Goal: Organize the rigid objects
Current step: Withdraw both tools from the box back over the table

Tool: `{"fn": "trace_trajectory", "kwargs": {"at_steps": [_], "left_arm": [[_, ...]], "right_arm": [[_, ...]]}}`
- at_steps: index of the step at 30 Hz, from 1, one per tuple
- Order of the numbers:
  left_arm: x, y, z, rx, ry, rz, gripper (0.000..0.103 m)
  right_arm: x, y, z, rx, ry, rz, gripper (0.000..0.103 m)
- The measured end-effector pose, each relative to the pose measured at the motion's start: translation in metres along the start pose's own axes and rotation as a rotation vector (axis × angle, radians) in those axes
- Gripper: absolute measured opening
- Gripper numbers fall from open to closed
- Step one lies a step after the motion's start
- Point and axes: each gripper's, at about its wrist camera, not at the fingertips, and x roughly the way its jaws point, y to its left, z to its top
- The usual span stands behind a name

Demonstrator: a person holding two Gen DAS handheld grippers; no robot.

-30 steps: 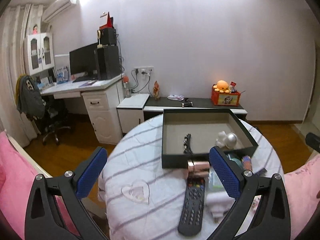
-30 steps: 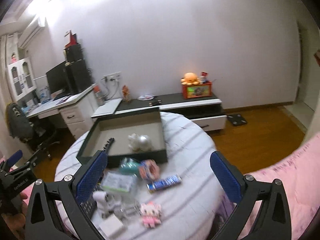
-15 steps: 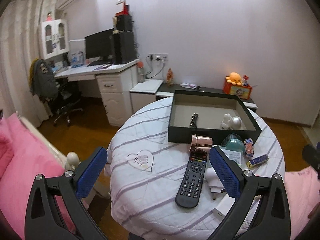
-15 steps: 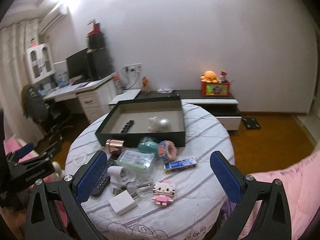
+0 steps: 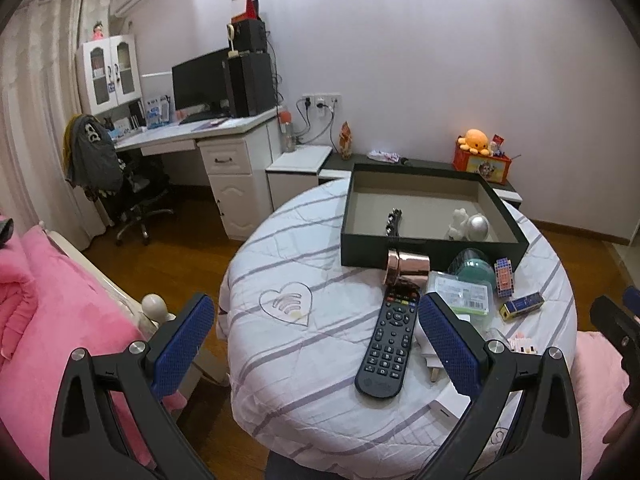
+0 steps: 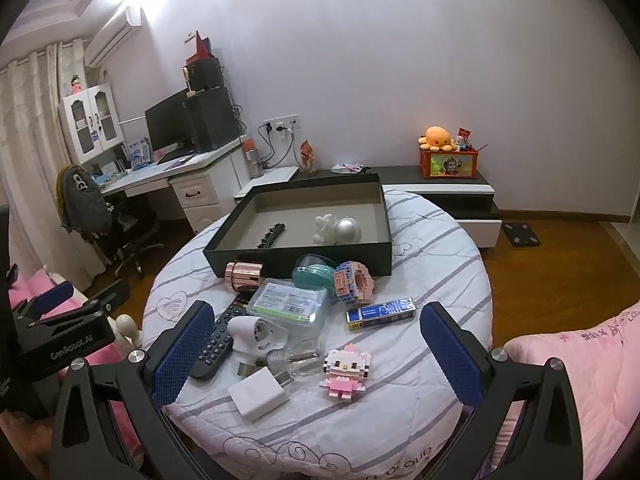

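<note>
Grippers: I hold the left gripper [image 5: 312,338] and the right gripper [image 6: 312,340] above the near rim of the round table [image 6: 440,248] — both spread wide, nothing between their blue pads.
Nearest clutter: a white charger block [image 6: 259,395] and a pink-and-white brick figure [image 6: 345,368] lie closest to me, with a small clear vial [image 6: 294,361] between them and a white plug adapter [image 6: 256,334] just behind.
Remote: the black remote control [image 5: 388,350] lies lengthwise, its far end under the copper cylinder [image 5: 407,268].
Middle row: a clear packet with a green label [image 6: 289,304] overlaps the teal round case [image 6: 314,276]; a brick cube [image 6: 354,282] sits beside that, a blue-and-gold bar [image 6: 381,313] just in front of it.
Box: the dark open tray [image 6: 304,258] stands at the far side — the copper cylinder touches its front wall.
Inside the box: a black chain-like piece [image 6: 273,235], a white figure [image 6: 325,229] and a silver ball [image 6: 347,231], the last two touching.
Beyond: a white desk [image 6: 188,184] with a monitor [image 6: 168,126], and an orange plush [image 6: 437,137] on a low cabinet.
</note>
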Motion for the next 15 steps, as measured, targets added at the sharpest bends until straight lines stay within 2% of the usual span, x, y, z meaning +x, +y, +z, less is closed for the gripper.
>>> {"fn": "trace_trajectory", "kwargs": {"at_steps": [8,15], "left_arm": [[0.0048,-0.0002,-0.0036,0.007,-0.001,-0.026,0.103],[-0.0011,-0.0030,-0.0037,0.025,-0.039,-0.047,0.103]], "right_arm": [[0.0005,-0.0073,0.0015,0.016,0.001,-0.017,0.103],[-0.0022,-0.0035,0.0026,0.000,-0.014,-0.020,0.103]]}}
